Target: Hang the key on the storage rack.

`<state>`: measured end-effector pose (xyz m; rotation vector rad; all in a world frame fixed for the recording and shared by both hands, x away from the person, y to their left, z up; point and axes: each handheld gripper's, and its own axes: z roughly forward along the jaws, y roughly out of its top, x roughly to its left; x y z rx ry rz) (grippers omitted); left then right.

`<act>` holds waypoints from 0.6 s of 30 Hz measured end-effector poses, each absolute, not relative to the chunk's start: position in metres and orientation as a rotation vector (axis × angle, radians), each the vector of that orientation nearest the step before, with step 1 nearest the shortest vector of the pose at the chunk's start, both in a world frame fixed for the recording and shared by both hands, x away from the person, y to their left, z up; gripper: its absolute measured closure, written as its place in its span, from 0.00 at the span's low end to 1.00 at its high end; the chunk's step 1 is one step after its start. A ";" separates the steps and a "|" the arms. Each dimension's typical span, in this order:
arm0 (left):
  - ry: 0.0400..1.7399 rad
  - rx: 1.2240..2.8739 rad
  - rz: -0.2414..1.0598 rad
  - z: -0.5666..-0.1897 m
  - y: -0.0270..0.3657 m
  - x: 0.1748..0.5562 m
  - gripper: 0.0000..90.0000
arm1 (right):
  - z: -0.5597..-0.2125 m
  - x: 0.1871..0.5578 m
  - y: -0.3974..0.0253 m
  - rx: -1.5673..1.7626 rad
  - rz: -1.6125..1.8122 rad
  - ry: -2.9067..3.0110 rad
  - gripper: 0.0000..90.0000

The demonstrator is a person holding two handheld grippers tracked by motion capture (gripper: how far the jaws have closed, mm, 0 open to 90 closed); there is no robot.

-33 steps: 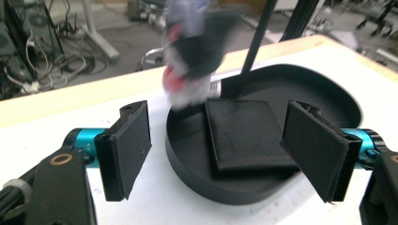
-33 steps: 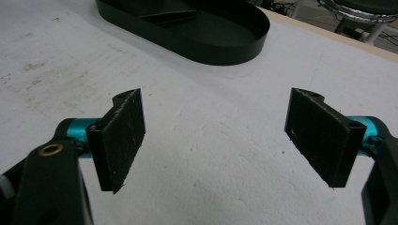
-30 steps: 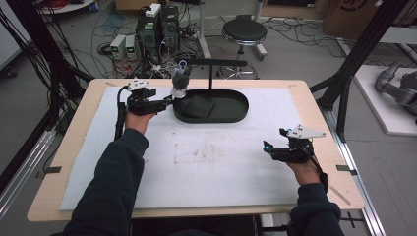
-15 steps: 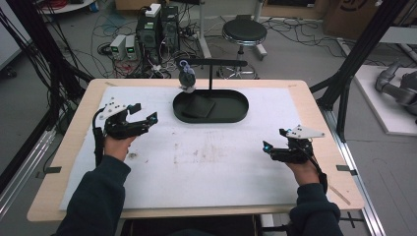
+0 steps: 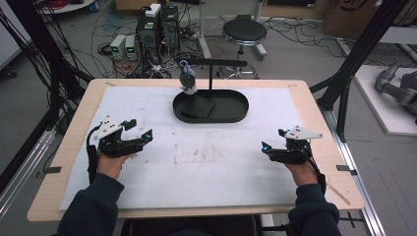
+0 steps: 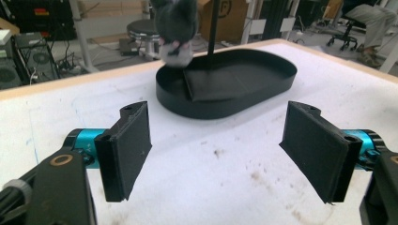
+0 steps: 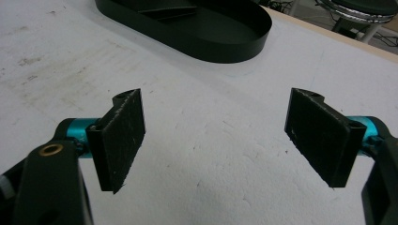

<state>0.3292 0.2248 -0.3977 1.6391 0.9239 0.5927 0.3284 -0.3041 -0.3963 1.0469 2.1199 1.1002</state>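
A black oval tray [image 5: 235, 114] sits at the back middle of the white mat, with a thin black stand [image 5: 211, 73] rising from it. A small grey plush toy [image 5: 187, 80] hangs from the stand's bar above the tray's left end. In the left gripper view the tray [image 6: 263, 89] lies ahead, the plush toy [image 6: 176, 26] above it. My left gripper [image 5: 142, 137] rests open over the mat's left side, nothing between its jaws. My right gripper [image 5: 269, 147] is open at the right side, also holding nothing. The tray [image 7: 220, 35] lies ahead in the right gripper view.
The white mat [image 5: 206, 162] covers the wooden table [image 5: 314, 103] and has faint stains near its middle. Beyond the table's far edge stand electronics boxes [image 5: 147, 29], tangled cables and a round stool [image 5: 244, 32]. Black frame posts [image 5: 354, 64] stand at both sides.
My left gripper has drawn back from the plush toy near the tray to the left front of the mat, open. The toy stays hanging on the stand. The right gripper has not moved.
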 end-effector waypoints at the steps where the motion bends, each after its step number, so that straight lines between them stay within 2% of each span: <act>1: 0.927 1.639 0.591 -0.399 0.226 0.329 0.26 | -0.397 0.328 -0.304 1.047 1.098 2.121 0.23; 18: 0.939 1.664 0.591 -0.409 0.231 0.323 0.26 | -0.401 0.328 -0.305 1.035 1.071 2.130 0.23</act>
